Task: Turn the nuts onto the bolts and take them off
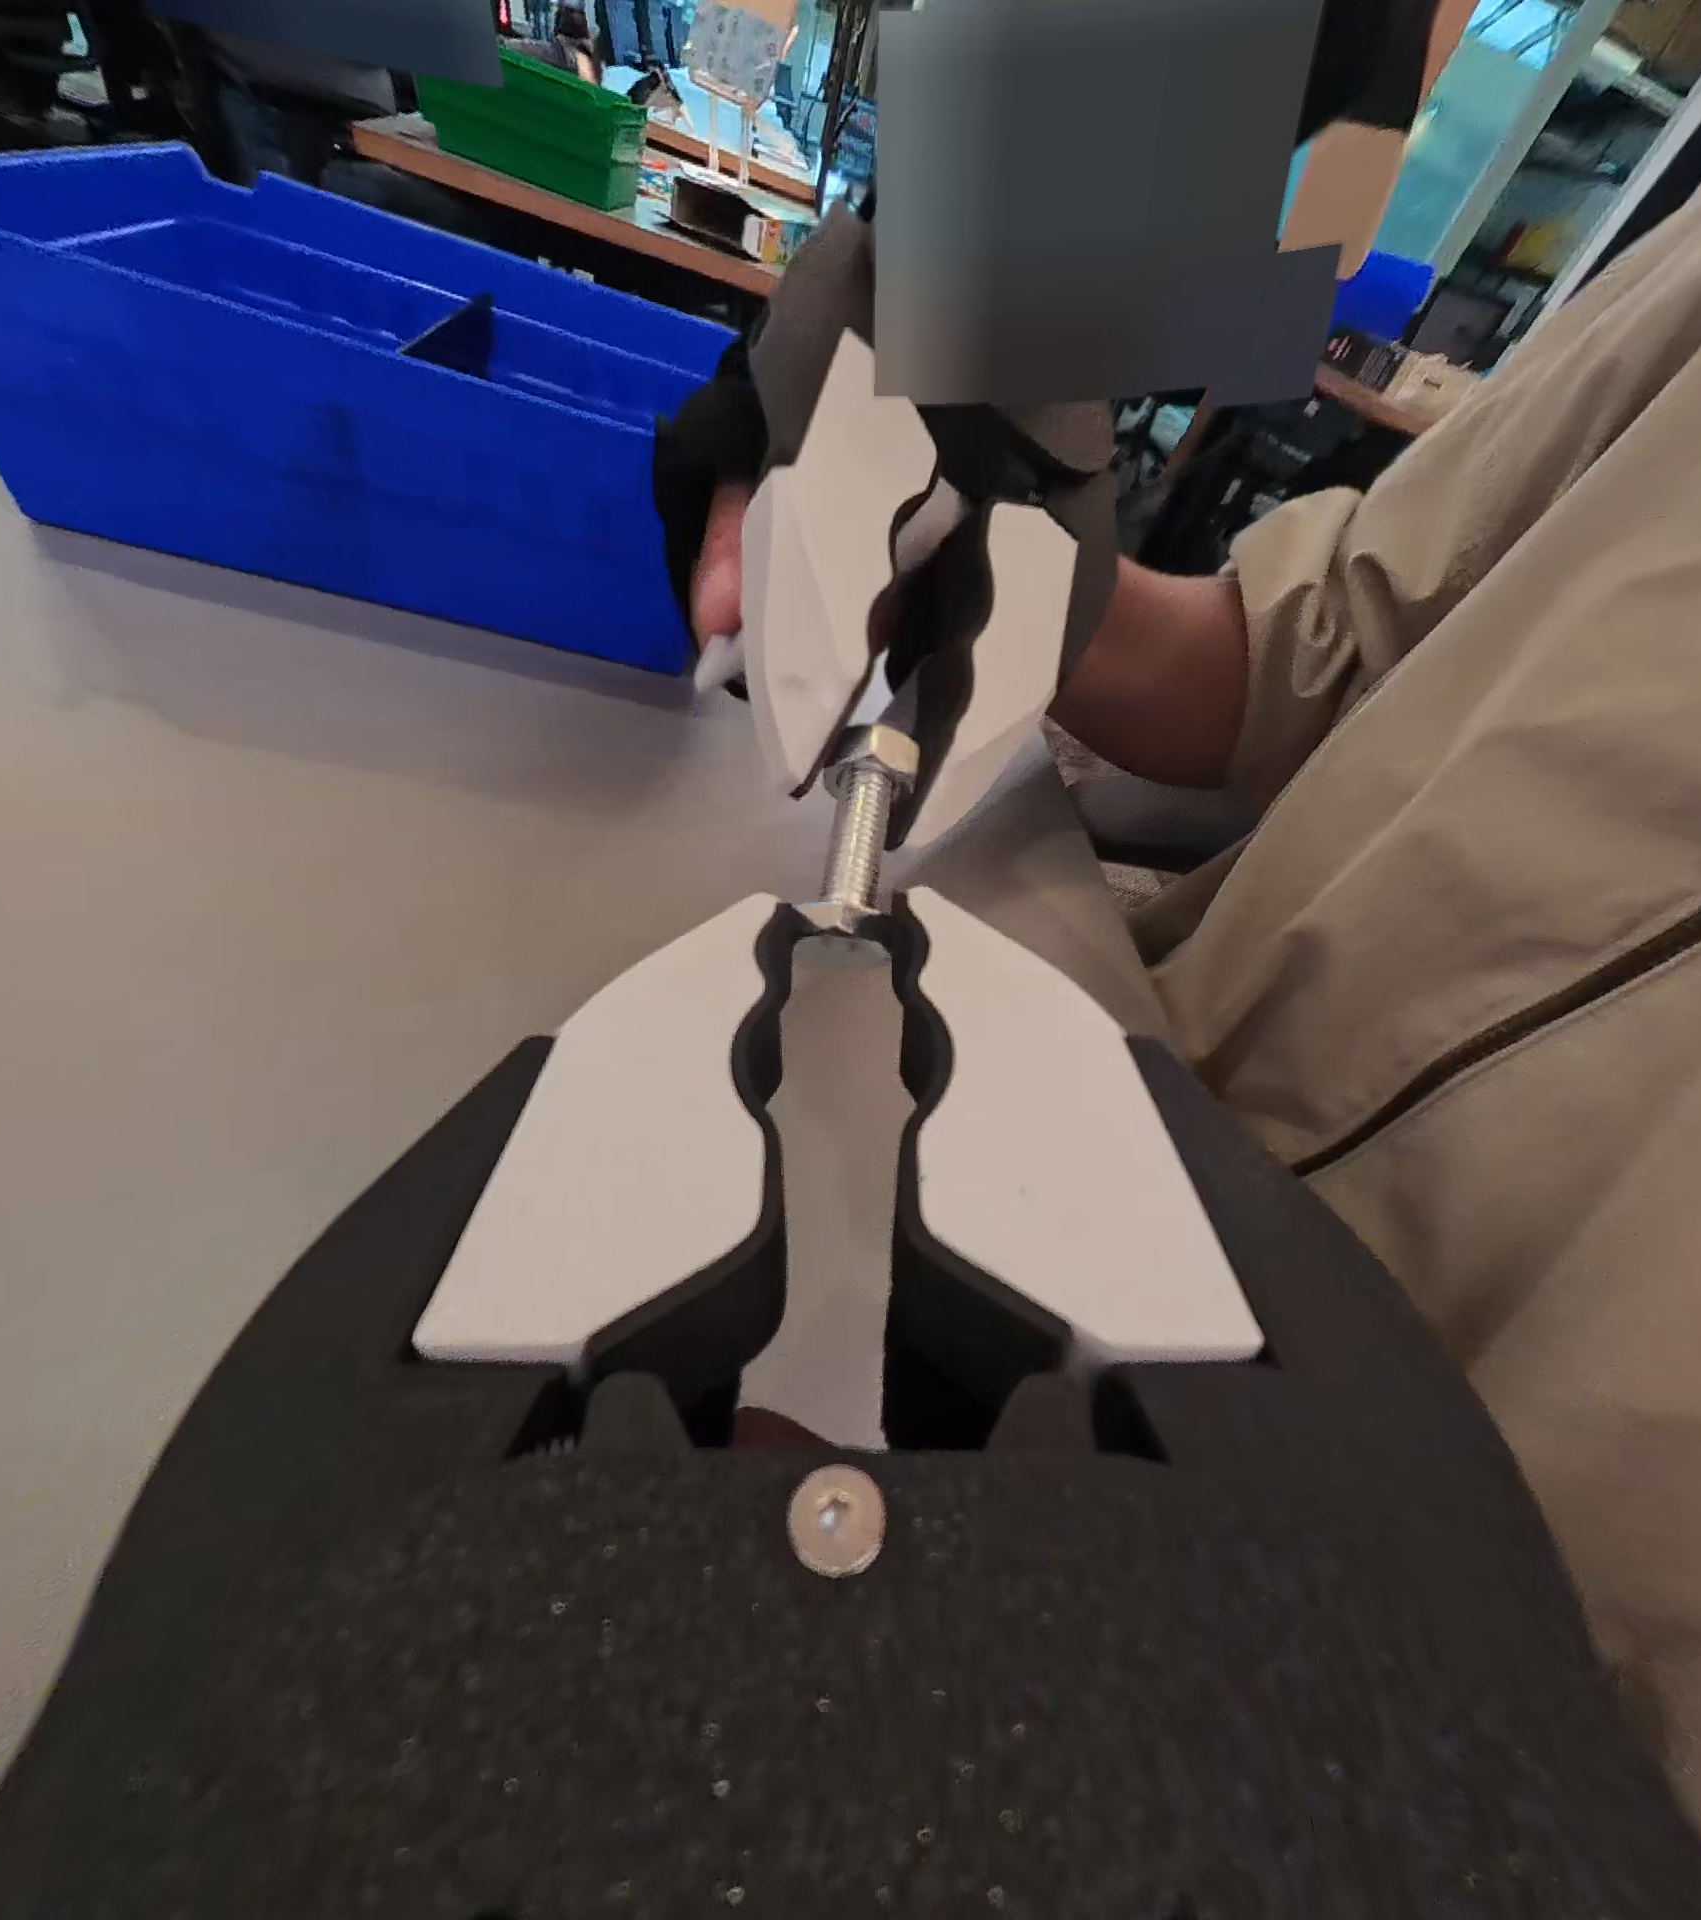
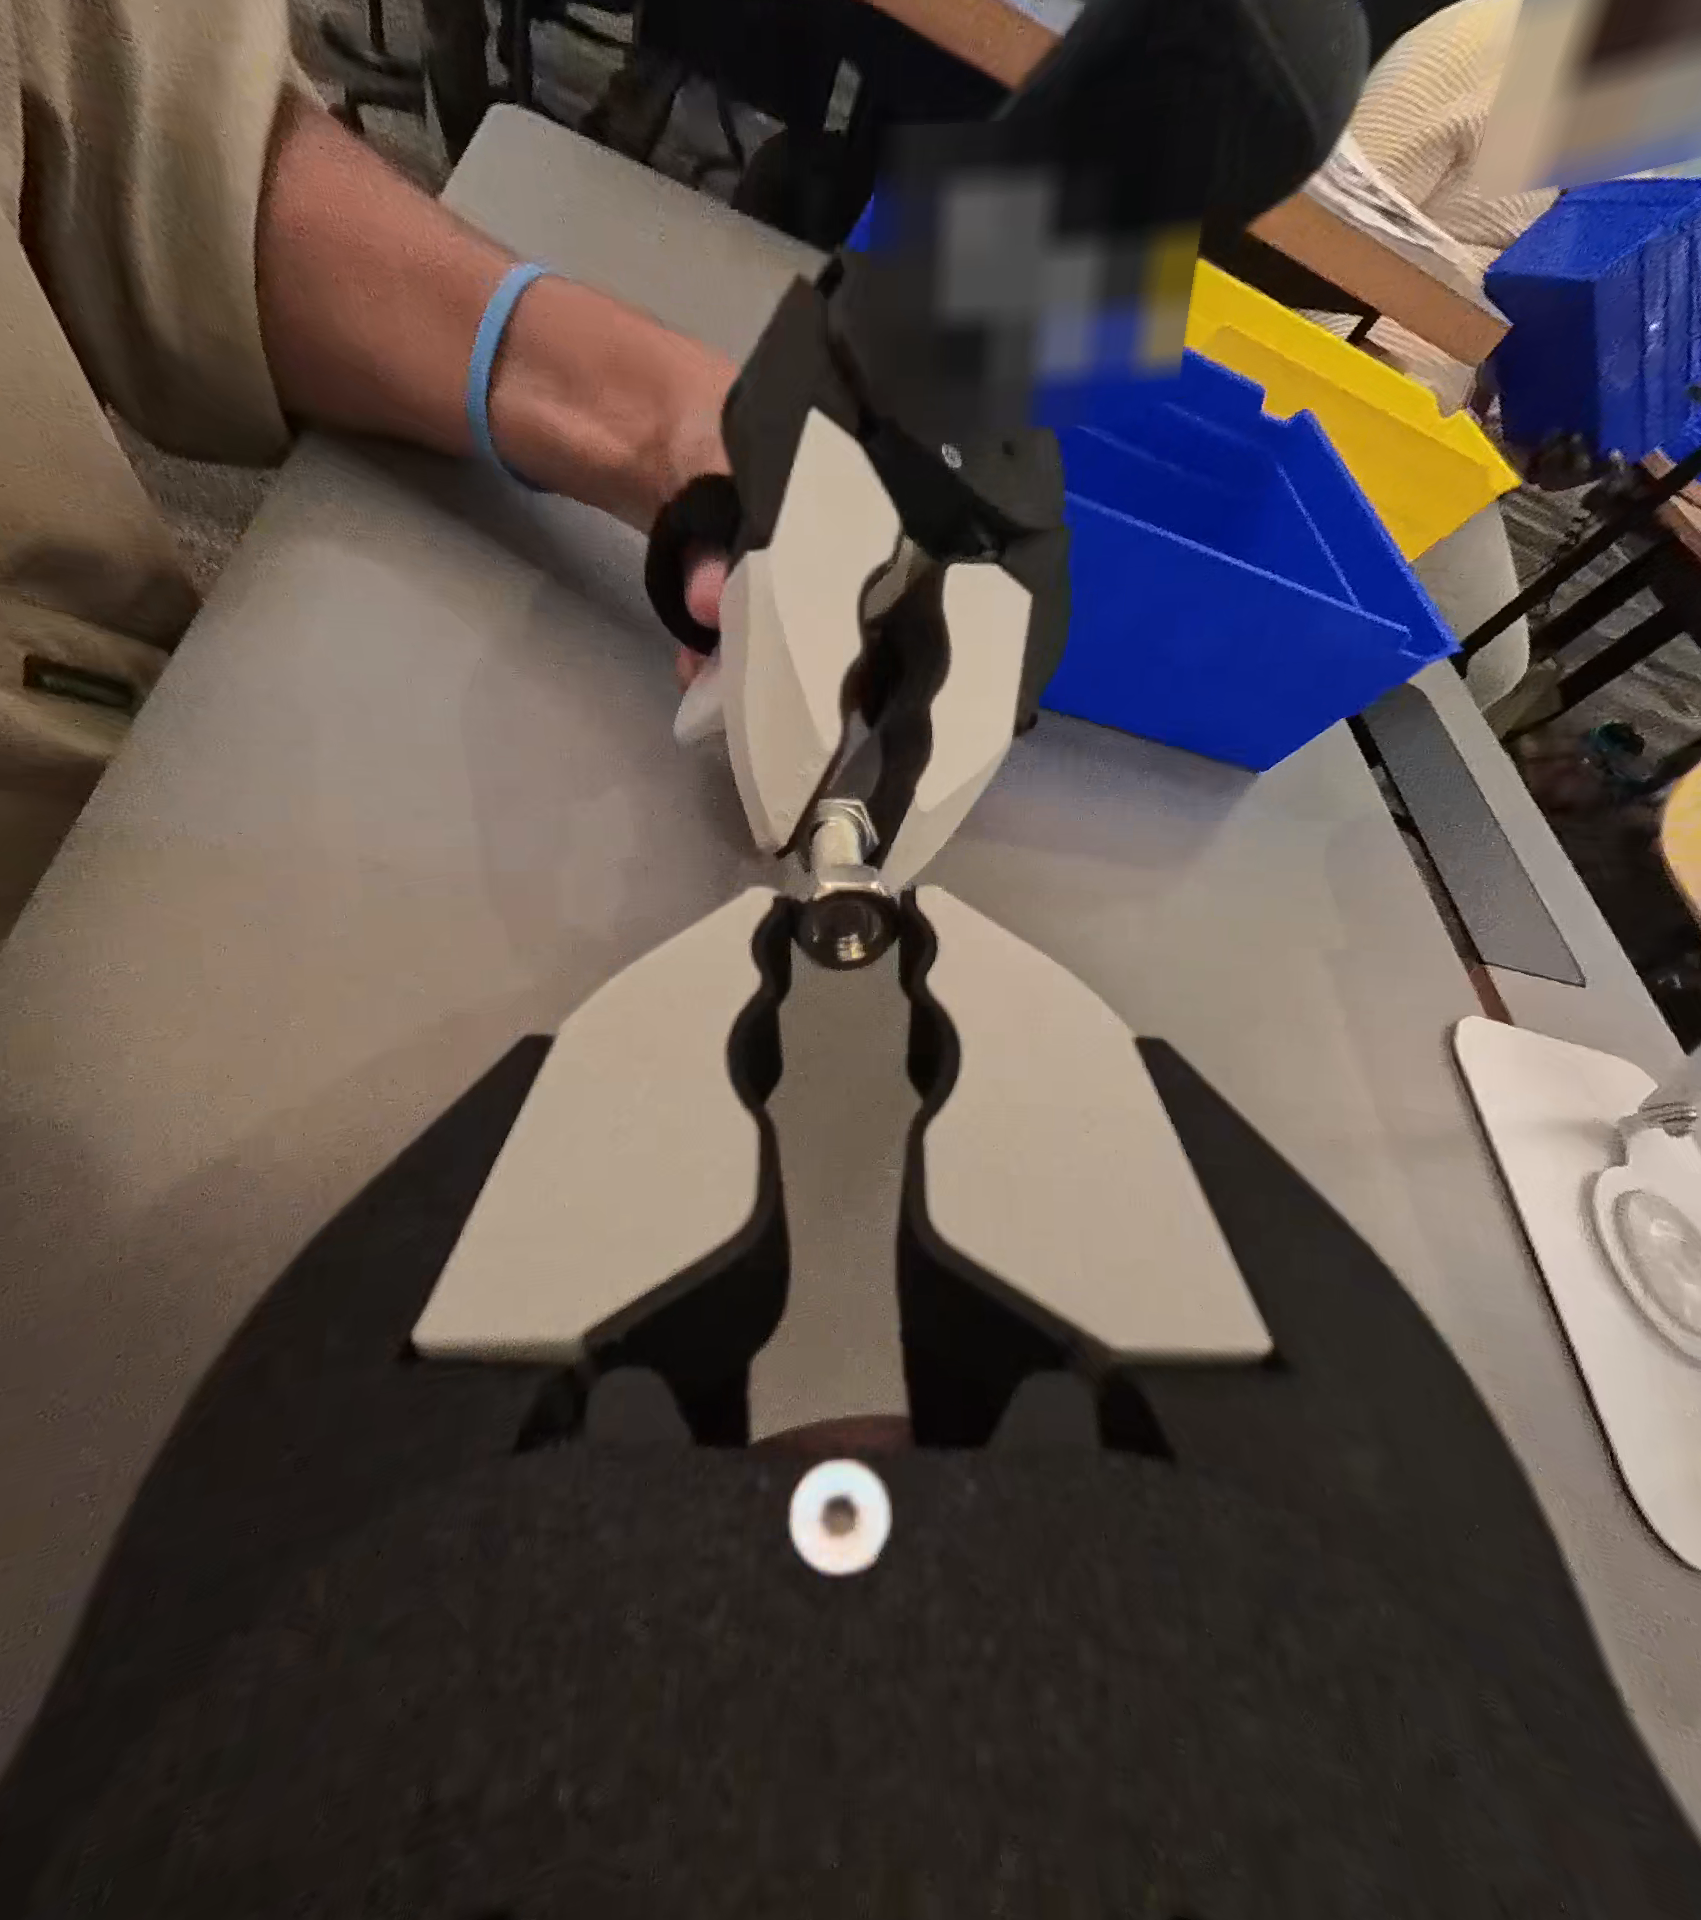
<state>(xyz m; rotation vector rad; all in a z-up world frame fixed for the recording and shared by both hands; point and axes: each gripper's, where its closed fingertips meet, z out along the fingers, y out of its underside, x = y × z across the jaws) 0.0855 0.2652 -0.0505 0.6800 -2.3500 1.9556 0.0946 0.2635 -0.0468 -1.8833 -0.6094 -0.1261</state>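
left tool (image 1: pixel 841 920) clamps bolt (image 1: pixel 854 836) head | right tool (image 2: pixel 841 920) grips nut (image 2: pixel 846 894) | tips facing

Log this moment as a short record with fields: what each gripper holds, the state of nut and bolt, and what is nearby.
left gripper: shut on the bolt head
right gripper: shut on the nut
bolt: silver, held in the air between the two grippers
nut: threaded on the bolt, near the far end from the head
table: grey, beneath both grippers
blue bin: on the table, behind the grippers
yellow bin: behind a blue bin
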